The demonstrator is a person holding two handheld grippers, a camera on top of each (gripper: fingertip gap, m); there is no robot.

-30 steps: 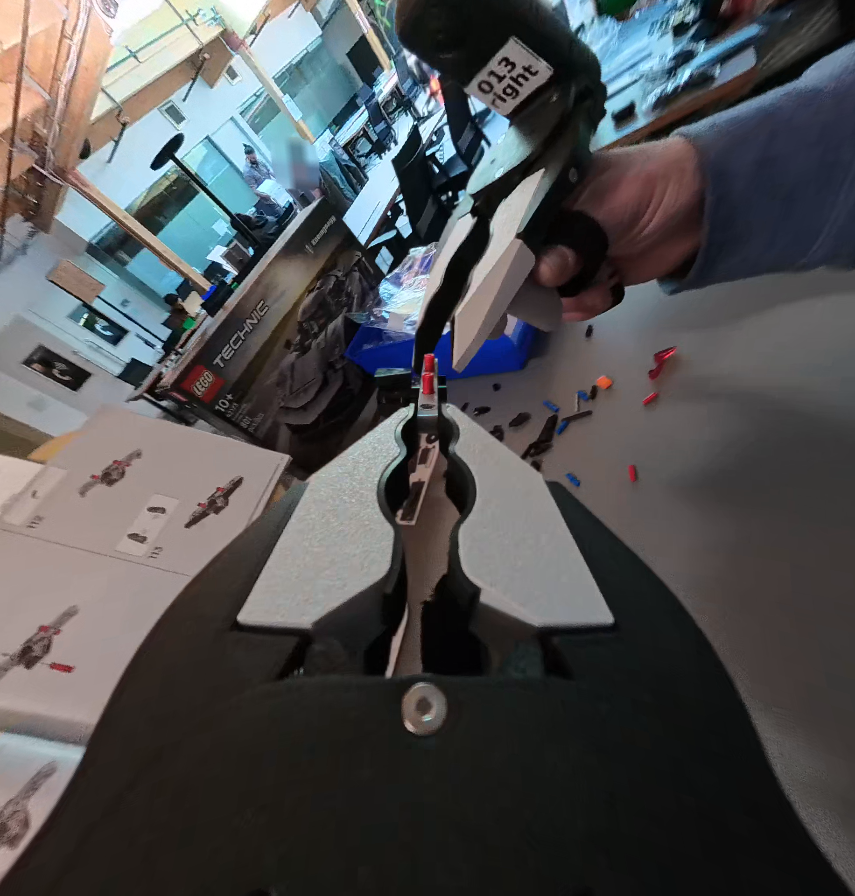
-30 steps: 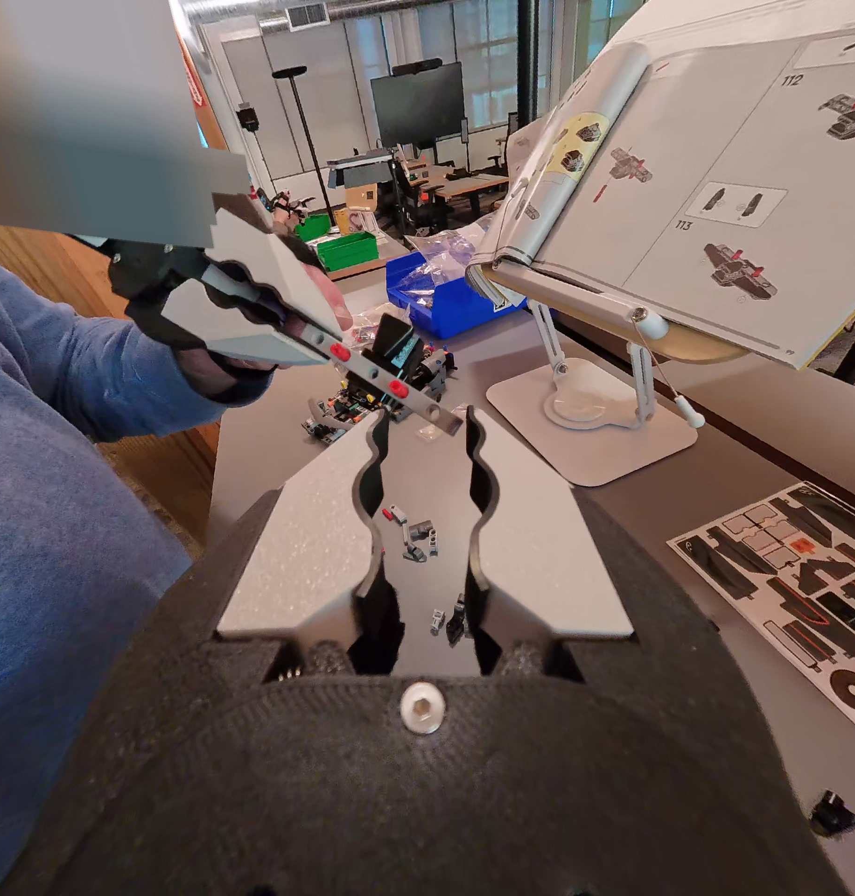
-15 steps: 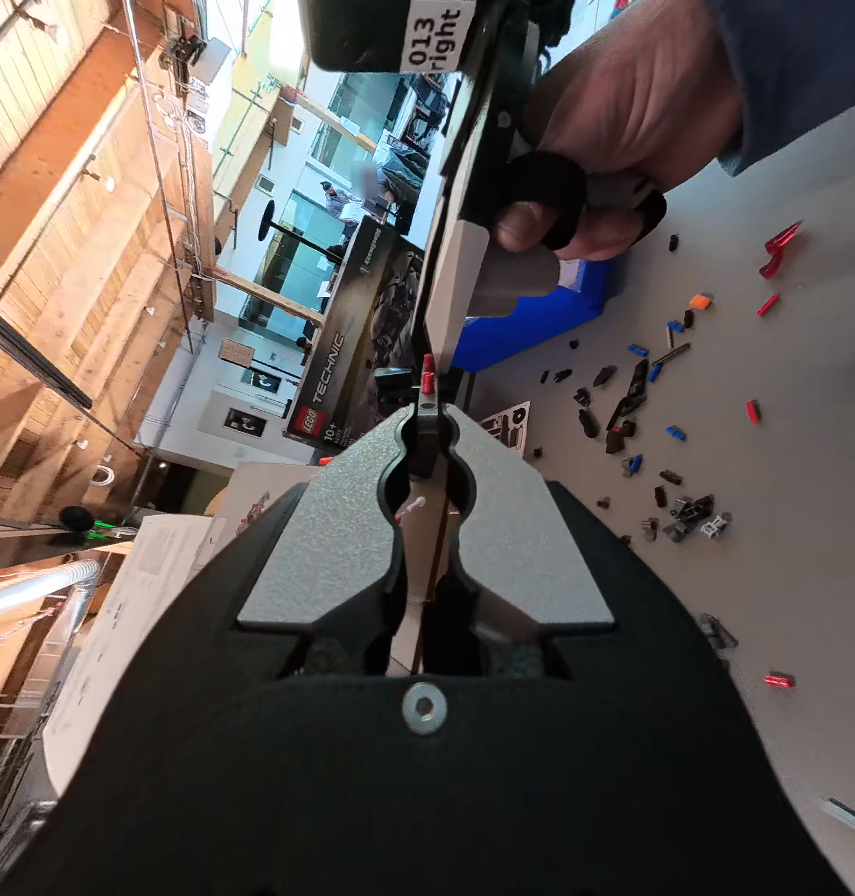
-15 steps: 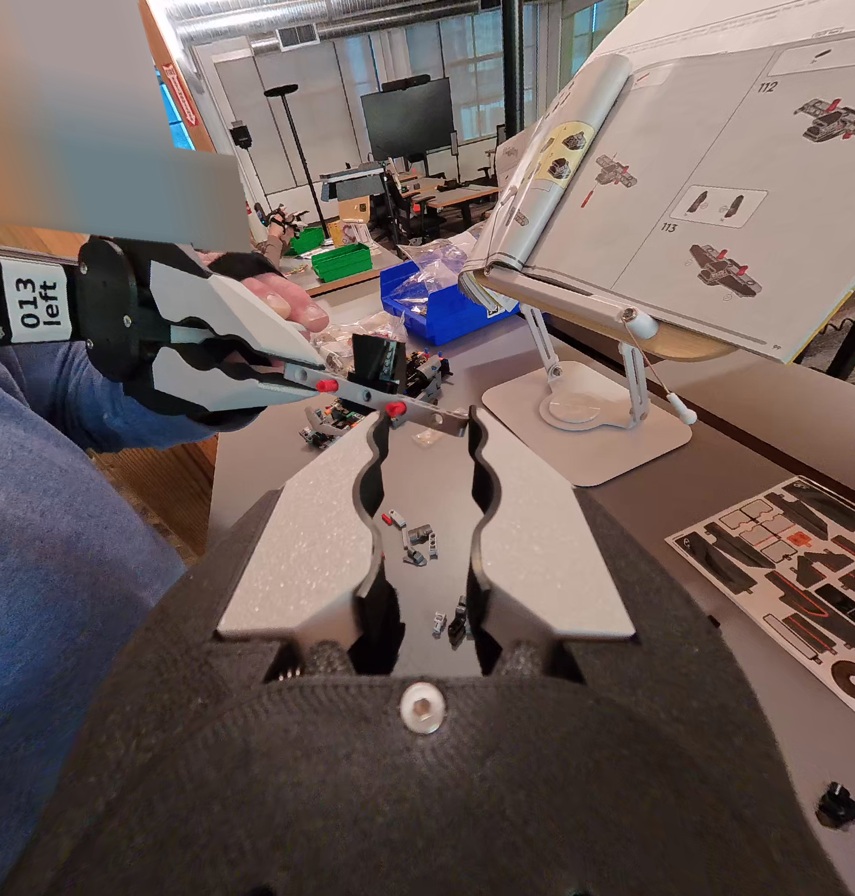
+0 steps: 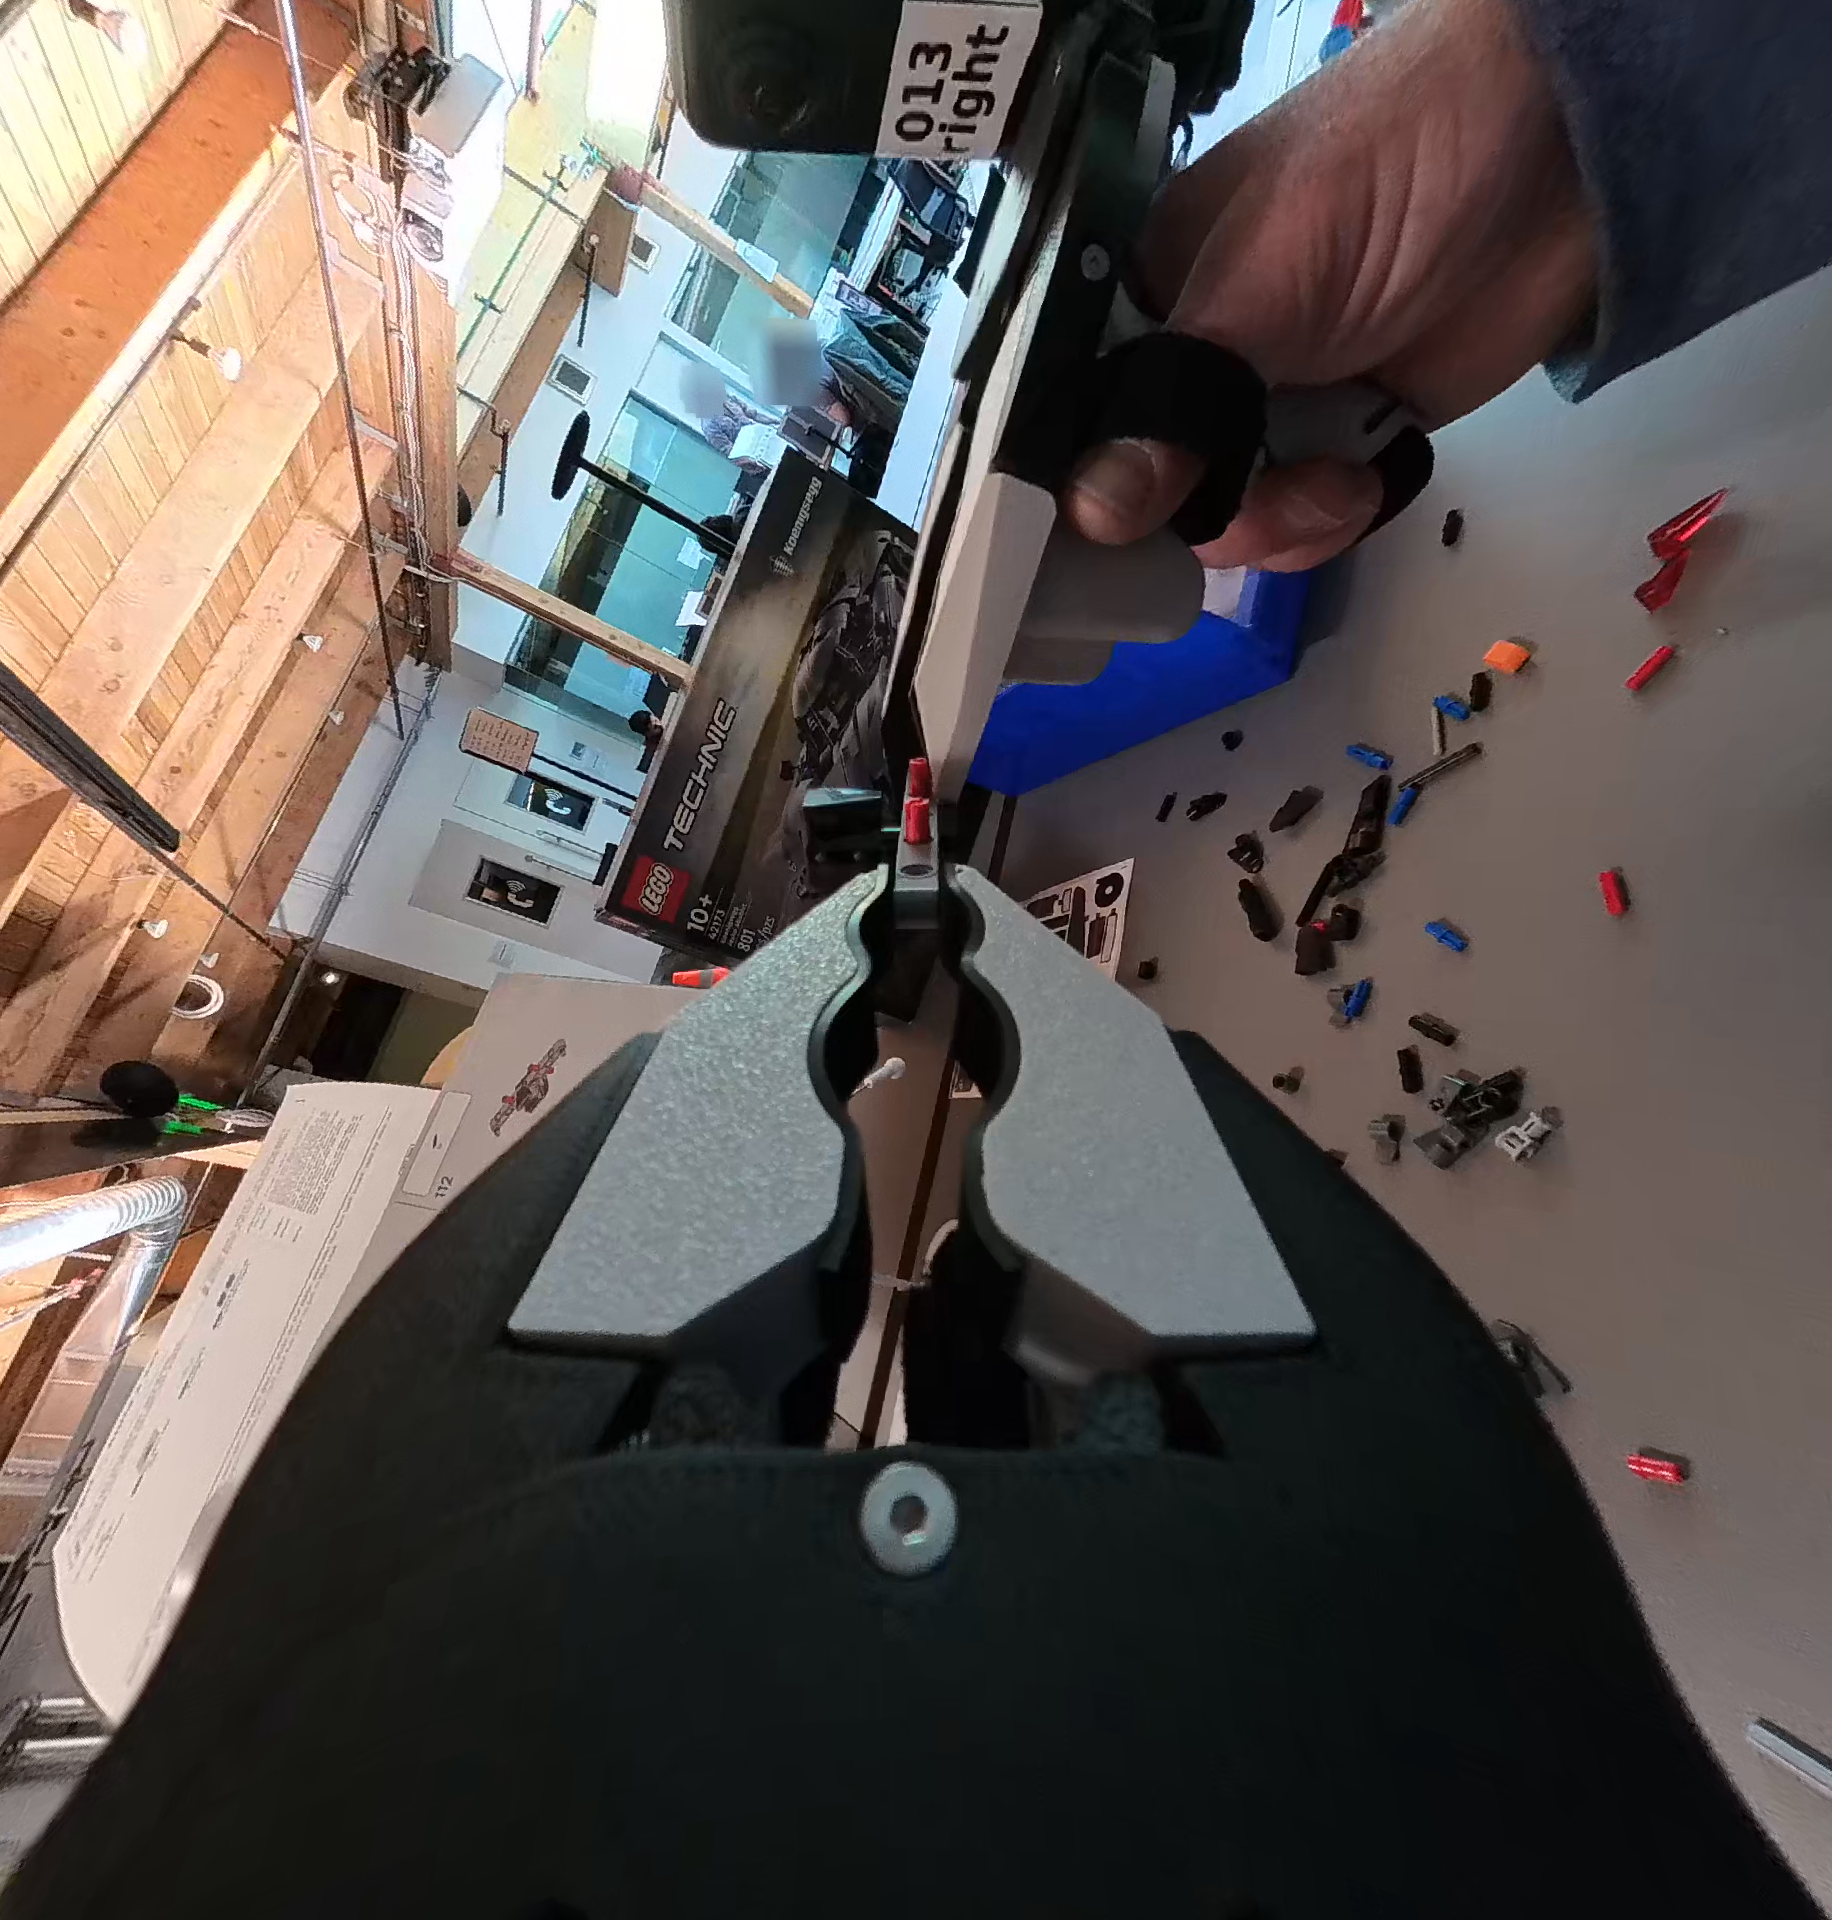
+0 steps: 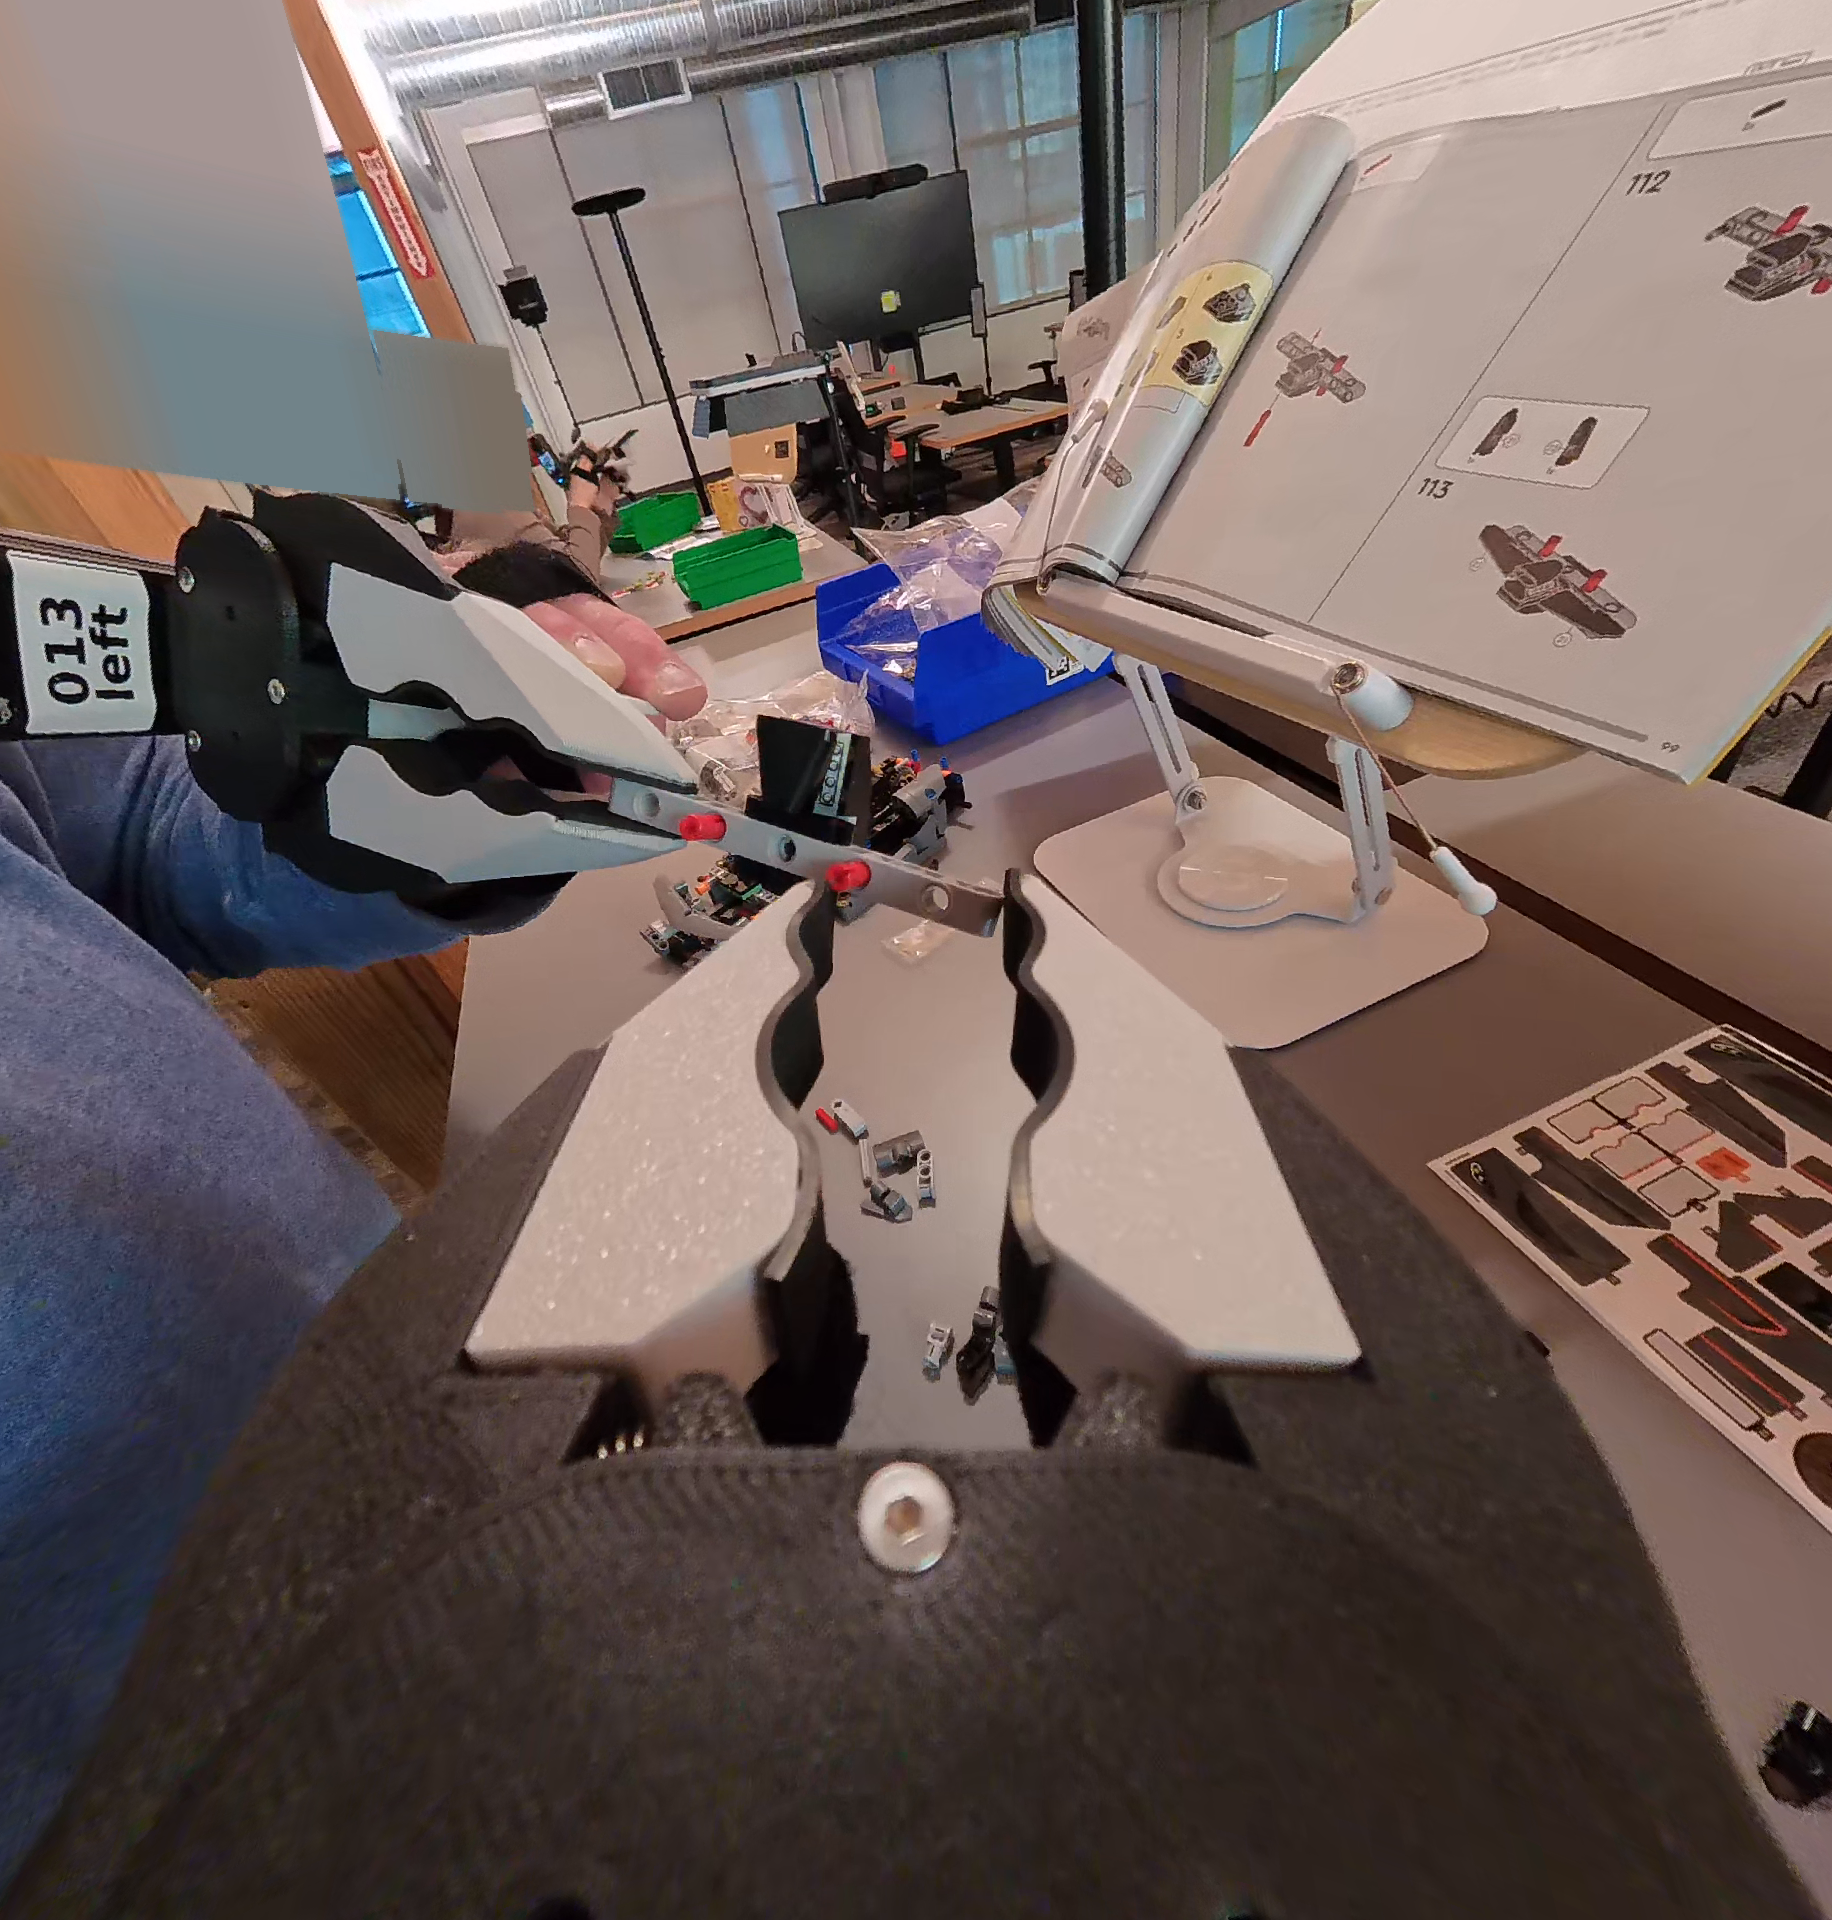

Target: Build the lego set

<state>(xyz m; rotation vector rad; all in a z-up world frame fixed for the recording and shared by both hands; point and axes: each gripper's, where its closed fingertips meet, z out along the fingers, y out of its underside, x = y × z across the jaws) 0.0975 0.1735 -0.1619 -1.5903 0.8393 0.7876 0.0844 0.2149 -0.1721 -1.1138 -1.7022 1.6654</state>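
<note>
Room: open workshop with wood-panelled wall and big windows; grey bench [image 6: 1577, 997] strewn with small parts.
Beam: a grey beam [image 6: 808, 847] with two red pins [image 6: 700, 827] is held above the bench, its free end between the right claw's tips.
Left claw [image 6: 673, 805]: clamped on the beam's near end.
Right claw [image 6: 907, 904]: jaws apart, empty.
Change: over the last second the left claw rolled and levelled the beam, bringing it nearer the right claw; likely a handover or joint fitting comes next.
Around: loose parts [image 5: 1348, 883], blue bin [image 6: 922, 665], instruction book [image 6: 1494, 395] on its stand, sticker sheet [image 6: 1722, 1226], set box [image 5: 766, 717].
</note>
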